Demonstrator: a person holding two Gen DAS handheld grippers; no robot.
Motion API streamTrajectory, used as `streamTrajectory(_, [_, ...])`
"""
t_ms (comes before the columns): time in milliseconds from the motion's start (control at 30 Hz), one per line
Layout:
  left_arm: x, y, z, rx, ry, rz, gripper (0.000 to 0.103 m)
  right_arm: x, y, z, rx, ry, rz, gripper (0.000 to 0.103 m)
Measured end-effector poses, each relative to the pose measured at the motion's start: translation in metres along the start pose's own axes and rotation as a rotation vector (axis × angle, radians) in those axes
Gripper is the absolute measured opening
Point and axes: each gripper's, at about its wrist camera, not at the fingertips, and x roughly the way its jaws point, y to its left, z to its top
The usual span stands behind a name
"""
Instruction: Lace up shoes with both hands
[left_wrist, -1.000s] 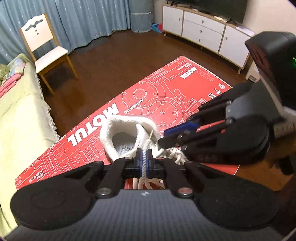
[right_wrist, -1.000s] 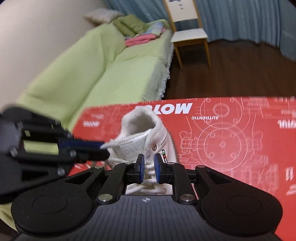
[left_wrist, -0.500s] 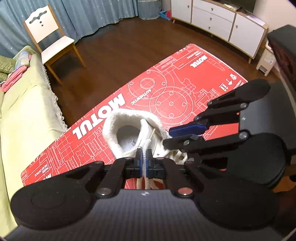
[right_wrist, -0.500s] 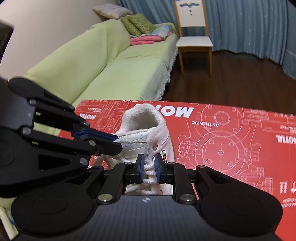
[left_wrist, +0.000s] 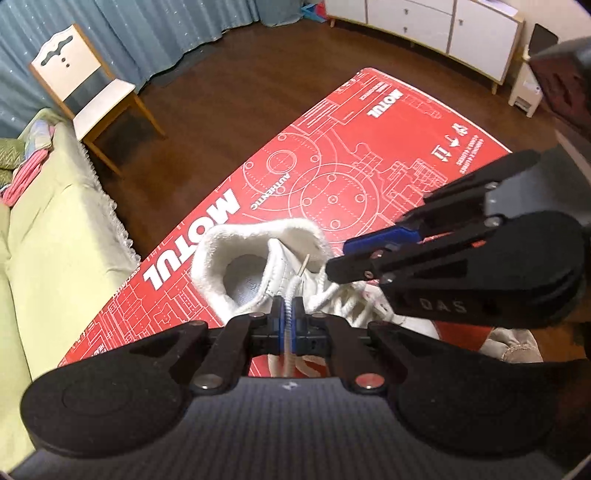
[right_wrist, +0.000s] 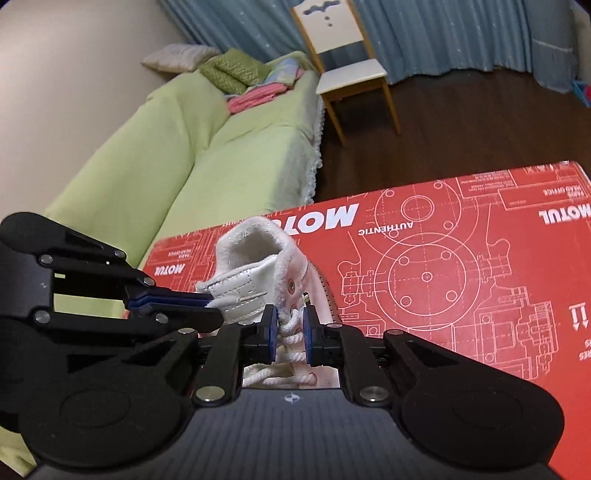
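A white high-top shoe (left_wrist: 255, 254) stands on a red printed mat (left_wrist: 332, 166), its opening facing up. My left gripper (left_wrist: 287, 317) is shut on a white lace end (left_wrist: 293, 291), whose metal tip (left_wrist: 303, 265) sticks out ahead toward the tongue. From the right, my right gripper (left_wrist: 340, 254) reaches in over the crossed laces. In the right wrist view, the right gripper (right_wrist: 289, 326) straddles lace strands (right_wrist: 291, 325) by the top eyelets. Its jaws are closing and the pads do not visibly press. The left gripper (right_wrist: 212, 306) comes in from the left against the shoe (right_wrist: 258, 254).
A green-covered sofa (right_wrist: 221, 155) runs along the mat's left side. A white wooden chair (left_wrist: 88, 96) stands on the dark wood floor (left_wrist: 221, 92), with a white cabinet (left_wrist: 443, 26) far behind. Something beige (left_wrist: 517, 343) lies at the mat's (right_wrist: 480, 258) near right edge.
Both grippers have closed in over the shoe's tongue. The left one has tipped further down with the lace still pinched. The right fingertips now sit right at the laces.
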Motion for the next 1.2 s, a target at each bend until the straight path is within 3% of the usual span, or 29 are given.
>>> streamTrajectory(567, [0.004, -0.009, 0.009, 0.157, -0.014, -0.007, 0.001, -0.004, -0.003, -0.001, 0.011, 0.005, 0.036, 0.012])
streamTrajectory(933, [0.017, -0.008, 0.012, 0.166, -0.02, -0.052, 0.001, -0.003, -0.01, 0.0, 0.046, 0.021, 0.079, 0.012])
streamTrajectory(1200, [0.018, -0.005, 0.011, 0.172, -0.061, -0.07, 0.001, -0.005, -0.081, -0.008, 0.542, -0.005, 0.312, 0.014])
